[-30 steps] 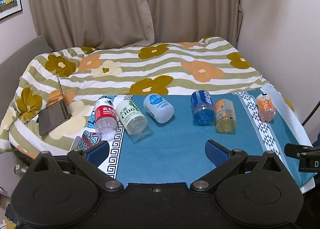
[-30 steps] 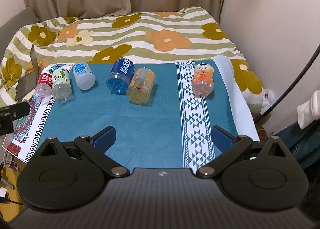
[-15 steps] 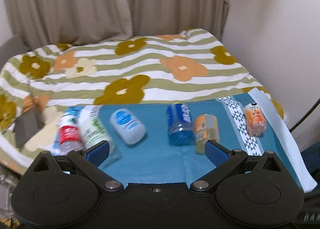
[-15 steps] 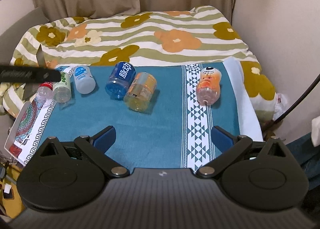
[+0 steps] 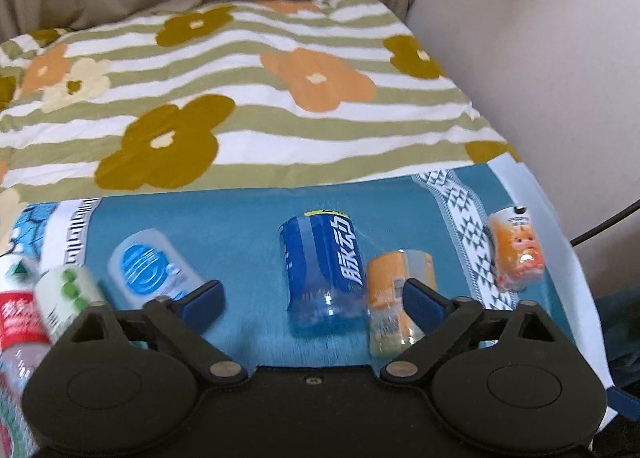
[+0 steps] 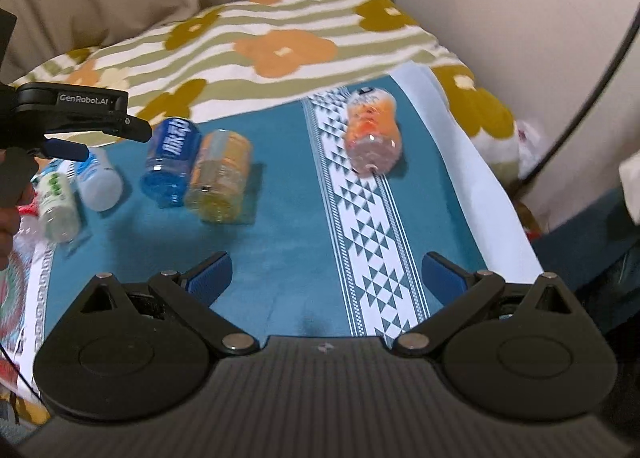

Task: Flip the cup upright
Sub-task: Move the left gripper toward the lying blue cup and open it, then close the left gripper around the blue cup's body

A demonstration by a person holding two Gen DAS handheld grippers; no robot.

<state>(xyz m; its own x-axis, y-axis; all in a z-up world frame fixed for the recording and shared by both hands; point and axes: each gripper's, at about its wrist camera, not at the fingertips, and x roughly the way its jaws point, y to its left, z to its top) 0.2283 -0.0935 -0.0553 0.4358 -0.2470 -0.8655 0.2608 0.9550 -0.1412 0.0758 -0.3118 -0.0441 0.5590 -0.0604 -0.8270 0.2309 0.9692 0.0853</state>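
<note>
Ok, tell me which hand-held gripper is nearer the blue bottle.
Left. The left hand-held gripper hovers open right at the lying blue bottle, which sits between its fingers in that view. The right hand-held gripper is open too, farther back and off to the bottle's right.

Blue bottle point(image 5: 325, 270) between spread fingers point(image 5: 202, 300)

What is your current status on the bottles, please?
Both hand-held grippers open, empty. Blue bottle lying flat, yellow bottle alongside. Nothing blocking.
</note>
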